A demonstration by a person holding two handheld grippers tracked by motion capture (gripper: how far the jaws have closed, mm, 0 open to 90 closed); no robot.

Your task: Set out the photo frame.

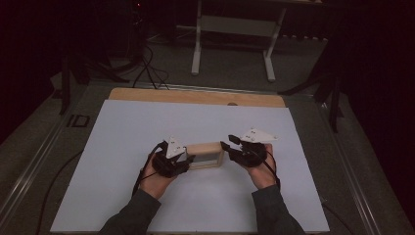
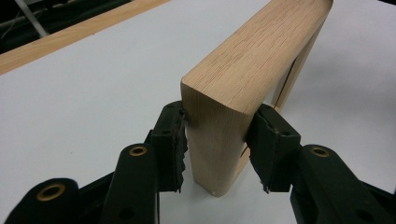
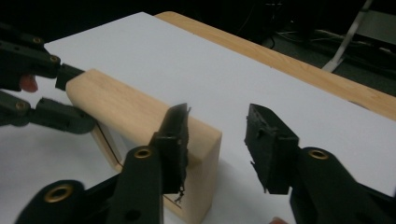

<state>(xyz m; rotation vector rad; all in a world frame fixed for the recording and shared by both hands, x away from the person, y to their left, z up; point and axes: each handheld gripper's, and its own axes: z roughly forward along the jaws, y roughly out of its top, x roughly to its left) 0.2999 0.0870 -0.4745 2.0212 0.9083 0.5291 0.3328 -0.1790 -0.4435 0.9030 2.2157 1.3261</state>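
**Two hand-held grippers at either end of a wooden frame on a white table**

Seen from the high view, a person's two forearms in dark sleeves reach in from the bottom edge over a white tabletop (image 1: 147, 132) with a strip of bare wood along its far edge. A small, light wooden frame (image 1: 205, 155), a rectangular box shape with an open middle, stands on edge near the centre of the white surface, between the hands.

The left gripper (image 1: 182, 161) is at the frame's left end. In the left gripper view, its two black jaws are closed onto that end (image 2: 219, 135), one ridged pad pressed against each broad face of the pale, grained wood, the frame running away from the camera.

The right gripper (image 1: 228, 145) sits at the frame's right end. In the right gripper view its jaws stand apart, with nothing between them; the left jaw overlaps the frame's near end (image 3: 140, 116) and the right jaw hangs over bare white table. Whether either jaw touches the wood cannot be told. The left gripper (image 3: 70, 93) shows farther off, clamped on the frame's far end.
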